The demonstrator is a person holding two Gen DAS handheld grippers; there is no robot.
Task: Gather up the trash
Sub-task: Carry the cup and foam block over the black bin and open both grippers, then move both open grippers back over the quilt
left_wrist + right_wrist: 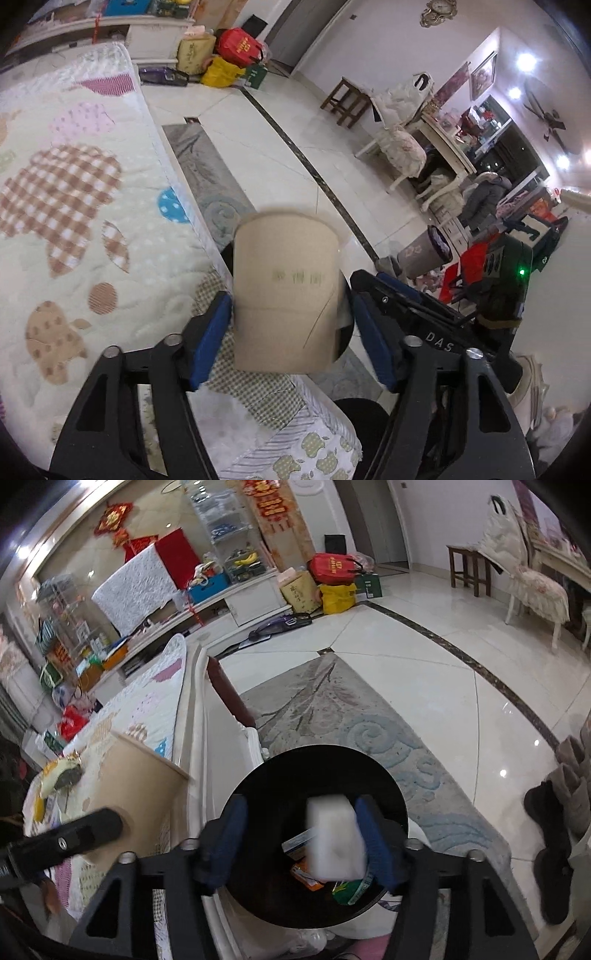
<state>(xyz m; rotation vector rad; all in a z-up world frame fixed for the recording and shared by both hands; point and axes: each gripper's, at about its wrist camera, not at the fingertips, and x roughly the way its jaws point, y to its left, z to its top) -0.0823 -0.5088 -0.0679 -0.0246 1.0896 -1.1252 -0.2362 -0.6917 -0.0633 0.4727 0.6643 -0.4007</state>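
Note:
In the left wrist view a brown paper cup (286, 291) stands upright between the blue pads of my left gripper (290, 293), above the bed's edge. The left pad meets the cup; a gap shows at the right pad, so the jaws are open. In the right wrist view a white block (334, 838), blurred, hangs between the pads of my right gripper (301, 801), close to the right pad and free of the left; this gripper is open too. Directly under it is a black bin (369, 764) with orange and green wrappers (312, 880) inside. The cup (136, 775) also shows at left.
A quilted bed (74, 221) fills the left side, with a banana peel (59, 775) on it. A grey patterned rug (332, 709) lies on the white tile floor. A grey waste bin (424, 254), chairs (535, 590) and dark boots (557, 834) stand to the right.

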